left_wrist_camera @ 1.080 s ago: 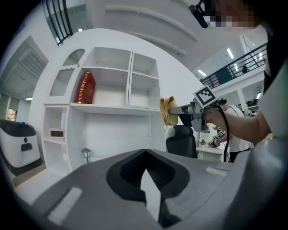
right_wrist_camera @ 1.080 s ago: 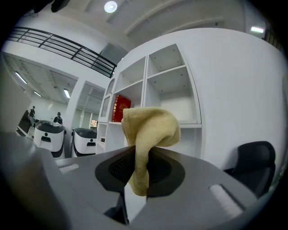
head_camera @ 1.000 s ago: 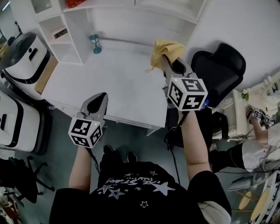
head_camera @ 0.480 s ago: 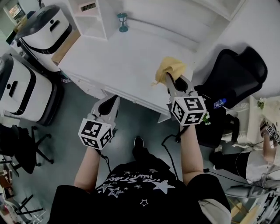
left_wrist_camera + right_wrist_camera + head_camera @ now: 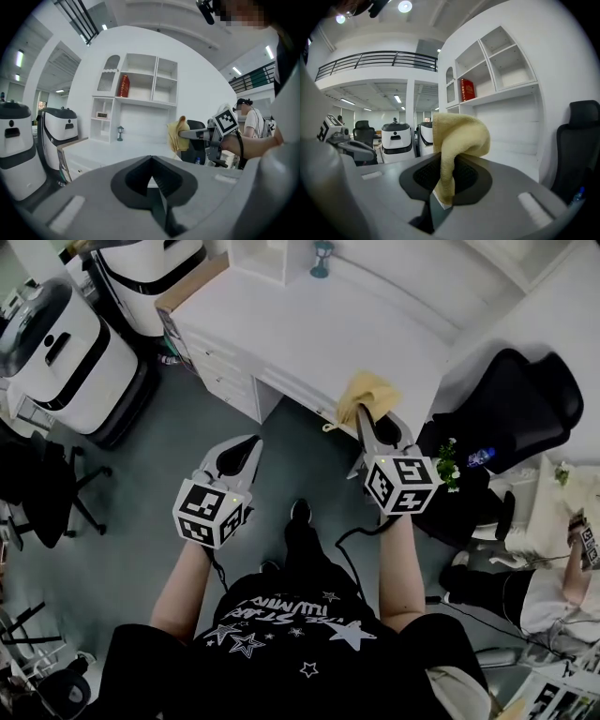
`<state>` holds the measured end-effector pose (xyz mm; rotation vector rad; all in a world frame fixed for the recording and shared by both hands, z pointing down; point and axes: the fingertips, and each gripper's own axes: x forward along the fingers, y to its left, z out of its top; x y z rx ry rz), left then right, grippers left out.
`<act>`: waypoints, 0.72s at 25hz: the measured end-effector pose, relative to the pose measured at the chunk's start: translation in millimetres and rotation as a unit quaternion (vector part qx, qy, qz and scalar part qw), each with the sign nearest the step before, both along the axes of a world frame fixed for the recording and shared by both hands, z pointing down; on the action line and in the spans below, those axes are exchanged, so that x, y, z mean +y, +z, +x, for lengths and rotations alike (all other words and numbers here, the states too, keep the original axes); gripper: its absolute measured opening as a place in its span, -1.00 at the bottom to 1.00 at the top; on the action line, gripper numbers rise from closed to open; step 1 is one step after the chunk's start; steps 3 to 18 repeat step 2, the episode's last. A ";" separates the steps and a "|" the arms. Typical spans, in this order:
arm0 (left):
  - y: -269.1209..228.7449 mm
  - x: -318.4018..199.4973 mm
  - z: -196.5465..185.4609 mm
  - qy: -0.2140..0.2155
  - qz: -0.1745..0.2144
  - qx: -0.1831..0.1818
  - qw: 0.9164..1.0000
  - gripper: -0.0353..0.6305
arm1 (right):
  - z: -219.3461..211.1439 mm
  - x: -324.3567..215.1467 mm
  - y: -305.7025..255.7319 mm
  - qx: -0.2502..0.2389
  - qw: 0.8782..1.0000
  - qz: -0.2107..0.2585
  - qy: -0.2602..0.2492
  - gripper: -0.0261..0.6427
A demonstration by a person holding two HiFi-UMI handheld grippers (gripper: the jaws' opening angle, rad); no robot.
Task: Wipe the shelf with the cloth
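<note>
My right gripper is shut on a yellow cloth, which bunches above its tips near the front edge of the white desk. In the right gripper view the cloth droops down between the jaws. The white shelf unit stands behind the desk, well away from both grippers, and shows again as the shelf unit at the right. My left gripper hangs over the grey floor, shut and empty; in its own view the left gripper has its jaws pressed together.
Two white rounded machines stand left of the desk. A black office chair is at the right and another chair at the left. A small teal lantern stands on the desk. A red book sits in the shelf. A person sits far right.
Both grippers and the head view have drawn back from the desk; they were over the desktop and now hang over the floor in front of it. The cloth stays gripped.
</note>
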<state>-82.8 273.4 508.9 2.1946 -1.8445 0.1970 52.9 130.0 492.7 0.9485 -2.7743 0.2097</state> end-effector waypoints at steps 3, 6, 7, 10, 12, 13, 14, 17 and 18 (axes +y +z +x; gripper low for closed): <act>0.4 32.4 -5.6 -0.003 -0.004 -0.002 1.000 -0.88 | -3.2 33.4 2.3 0.003 1.000 -0.004 -0.002 -0.69; 0.4 32.4 -5.6 -0.003 -0.004 -0.002 1.000 -0.88 | -3.2 33.4 2.3 0.003 1.000 -0.004 -0.002 -0.69; 0.4 32.4 -5.6 -0.003 -0.004 -0.002 1.000 -0.88 | -3.2 33.4 2.3 0.003 1.000 -0.004 -0.002 -0.69; 0.4 32.4 -5.6 -0.003 -0.004 -0.002 1.000 -0.88 | -3.2 33.4 2.3 0.003 1.000 -0.004 -0.002 -0.69; 0.4 32.4 -5.6 -0.003 -0.004 -0.002 1.000 -0.88 | -3.2 33.4 2.3 0.003 1.000 -0.004 -0.002 -0.69; 0.4 32.4 -5.6 -0.003 -0.004 -0.002 1.000 -0.88 | -3.2 33.4 2.3 0.003 1.000 -0.004 -0.002 -0.69; 0.4 32.4 -5.6 -0.003 -0.004 -0.002 1.000 -0.88 | -3.2 33.4 2.3 0.003 1.000 -0.004 -0.002 -0.69; 0.4 32.4 -5.6 -0.003 -0.004 -0.002 1.000 -0.88 | -3.2 33.4 2.3 0.003 1.000 -0.004 -0.002 -0.69; 0.4 32.4 -5.6 -0.003 -0.004 -0.002 1.000 -0.88 | -3.2 33.4 2.3 0.003 1.000 -0.004 -0.002 -0.69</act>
